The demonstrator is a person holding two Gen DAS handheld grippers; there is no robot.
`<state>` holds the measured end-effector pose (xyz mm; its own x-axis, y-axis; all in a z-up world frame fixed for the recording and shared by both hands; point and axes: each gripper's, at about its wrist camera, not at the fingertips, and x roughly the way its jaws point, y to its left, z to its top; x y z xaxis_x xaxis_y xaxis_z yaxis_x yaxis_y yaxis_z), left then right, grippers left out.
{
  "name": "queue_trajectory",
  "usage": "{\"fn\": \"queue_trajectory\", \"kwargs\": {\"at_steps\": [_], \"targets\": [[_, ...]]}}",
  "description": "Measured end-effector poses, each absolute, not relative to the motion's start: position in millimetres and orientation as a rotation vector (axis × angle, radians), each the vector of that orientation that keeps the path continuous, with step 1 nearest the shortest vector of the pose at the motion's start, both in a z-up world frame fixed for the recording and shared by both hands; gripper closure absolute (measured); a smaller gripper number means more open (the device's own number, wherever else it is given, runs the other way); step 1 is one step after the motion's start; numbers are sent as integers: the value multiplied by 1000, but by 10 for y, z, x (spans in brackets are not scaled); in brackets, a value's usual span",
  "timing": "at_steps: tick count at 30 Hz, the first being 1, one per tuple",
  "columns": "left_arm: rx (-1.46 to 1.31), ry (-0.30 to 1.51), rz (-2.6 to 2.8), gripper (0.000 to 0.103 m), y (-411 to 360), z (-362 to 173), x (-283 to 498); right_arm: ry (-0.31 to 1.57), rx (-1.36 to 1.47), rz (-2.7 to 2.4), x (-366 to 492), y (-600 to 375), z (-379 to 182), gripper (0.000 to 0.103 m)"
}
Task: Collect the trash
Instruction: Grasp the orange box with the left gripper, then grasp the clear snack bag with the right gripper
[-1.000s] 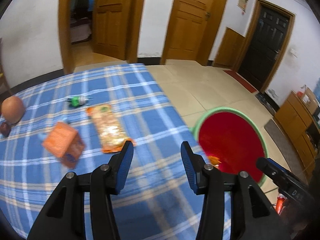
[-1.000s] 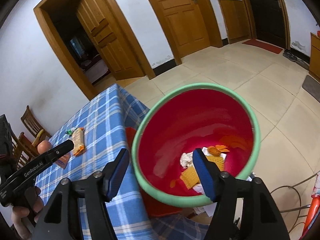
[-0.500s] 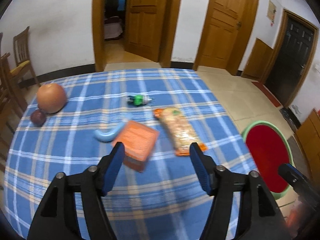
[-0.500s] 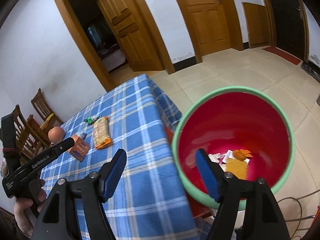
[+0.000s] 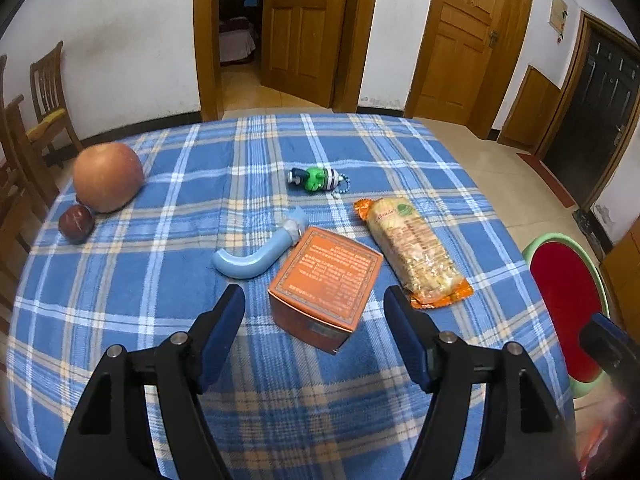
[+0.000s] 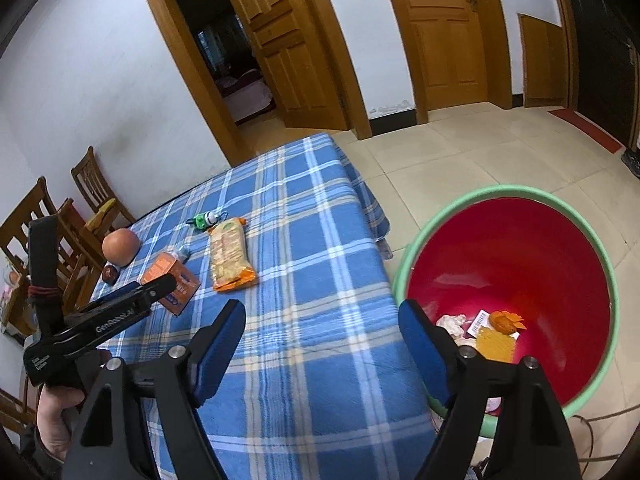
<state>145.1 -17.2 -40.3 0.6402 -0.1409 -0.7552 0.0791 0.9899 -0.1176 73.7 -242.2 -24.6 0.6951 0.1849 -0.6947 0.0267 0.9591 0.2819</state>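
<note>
Two handheld grippers with black arms and blue finger pads face a table covered in a blue plaid cloth (image 5: 168,280). The left gripper (image 5: 315,312) hovers over the cloth with its jaws spread wide, holding nothing and touching nothing; an orange box (image 5: 326,284) lies between and just beyond its fingertips. The right gripper (image 6: 322,332) is also spread wide and empty, one finger over the table edge and the other over the bin.

Six loose things lie on the cloth. There is one orange box, standing slightly tilted. One pale blue curved tube (image 5: 260,256) lies just to the left of the box, close to its corner. One long clear snack packet with orange ends (image 5: 412,252) lies just to the right of the box. One small green and white keychain toy (image 5: 318,179) lies further back, apart from the others. One large apple (image 5: 108,176) sits at the far left, with one small dark red fruit (image 5: 76,223) touching it.

One round bin (image 6: 404,276), red inside with a green rim, stands on the tiled floor beside the table. At its bottom lie a few scraps (image 6: 494,332): crumpled white paper, a white label with a barcode, an orange peel and a yellow piece.

Wooden chairs (image 6: 52,216) stand along the far left side of the table
</note>
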Motion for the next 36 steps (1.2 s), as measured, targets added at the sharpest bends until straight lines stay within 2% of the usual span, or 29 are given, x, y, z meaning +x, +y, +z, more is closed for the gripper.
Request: {"fn": "queue_trajectory", "kwargs": {"at_steps": [4,6,8,23,36], "targets": [[-91,861,-130,32,-157,-439,1460,813,256,104,810,-2338,-265,22],[-98,853,-136,43,-150,-441,1462,820,244,108,857,-2299,-281,22],[-109,851,-148,49,-134,-443,1460,827,232,115,897,-2251,-293,21],[-141,800,-66,49,156,-265,1304,862,160,173,1203,-1848,-364,21],[-182,809,19,49,466,-324,1293,878,83,226,1467,-1370,-443,21]]}}
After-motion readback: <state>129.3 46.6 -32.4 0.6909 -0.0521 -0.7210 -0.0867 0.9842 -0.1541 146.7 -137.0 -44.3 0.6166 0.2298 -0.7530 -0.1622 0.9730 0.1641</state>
